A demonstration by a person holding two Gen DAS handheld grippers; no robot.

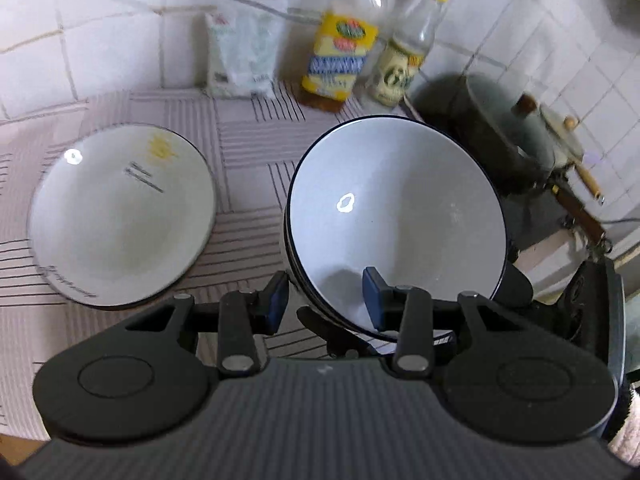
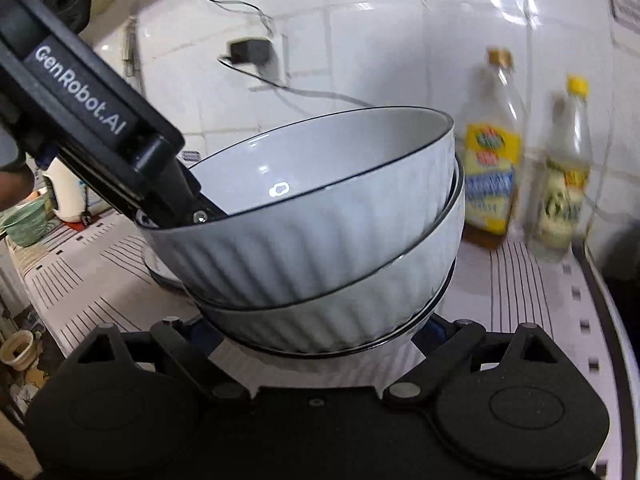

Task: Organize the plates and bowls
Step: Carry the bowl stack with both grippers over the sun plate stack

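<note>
A stack of three white ribbed bowls [image 1: 400, 208] with dark rims hangs tilted above the striped cloth. My left gripper [image 1: 325, 300] is shut on the stack's near rim, one blue pad outside and one inside the top bowl. In the right wrist view the stack [image 2: 320, 248] fills the middle. The left gripper [image 2: 196, 212] reaches into it from the upper left. My right gripper [image 2: 316, 332] clasps the bottom bowl's base, its fingertips mostly hidden beneath it. A white plate [image 1: 120, 216] with a yellow print lies flat on the cloth to the left of the bowls.
Two bottles [image 1: 340, 52] [image 1: 404, 64] and a white bag [image 1: 240, 56] stand against the tiled wall. A dark pot with a lid [image 1: 500, 128] sits at the right. A plugged charger [image 2: 250, 52] and its cable hang on the wall. A green cup [image 2: 24, 224] stands far left.
</note>
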